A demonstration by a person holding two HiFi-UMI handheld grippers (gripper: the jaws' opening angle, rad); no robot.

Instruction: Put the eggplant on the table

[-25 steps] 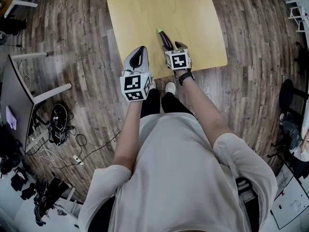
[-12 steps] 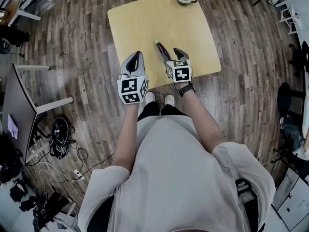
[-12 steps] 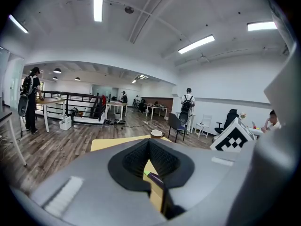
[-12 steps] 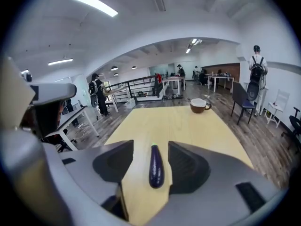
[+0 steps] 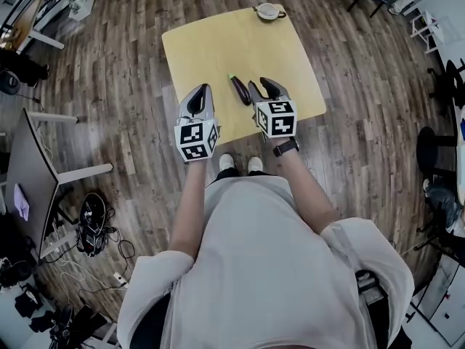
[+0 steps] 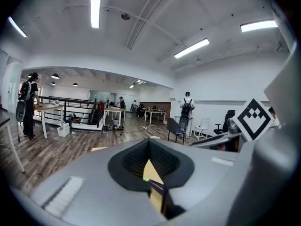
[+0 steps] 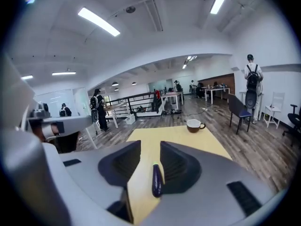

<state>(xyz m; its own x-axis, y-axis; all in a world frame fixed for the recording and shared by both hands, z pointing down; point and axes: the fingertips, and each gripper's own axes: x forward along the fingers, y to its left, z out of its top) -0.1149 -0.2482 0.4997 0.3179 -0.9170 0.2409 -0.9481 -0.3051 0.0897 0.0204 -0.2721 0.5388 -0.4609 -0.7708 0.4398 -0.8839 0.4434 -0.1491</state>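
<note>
The dark purple eggplant [image 5: 239, 89] with a green stem end lies free on the yellow table [image 5: 218, 42], close to its near edge. My right gripper [image 5: 261, 87] hangs above the table just right of the eggplant. Its jaws are closing, a narrow gap still stands between them and nothing is in it. In the right gripper view the eggplant [image 7: 156, 180] shows through that gap, down on the table [image 7: 155, 140], under my right gripper [image 7: 150, 154]. My left gripper [image 5: 201, 96] is held over the table's near left edge, jaws together and empty. Through my left gripper [image 6: 149, 147] a sliver of the eggplant [image 6: 157, 186] shows.
A cup [image 5: 267, 10] on a saucer stands at the table's far edge; the right gripper view shows the cup [image 7: 193, 125] too. Wooden floor surrounds the table. Desks, chairs and several people stand farther off in the room. A desk and cables [image 5: 91, 213] lie to my left.
Both grippers have risen, the right one much more, lifting back off the eggplant, which stays on the table. The right jaws have narrowed.
</note>
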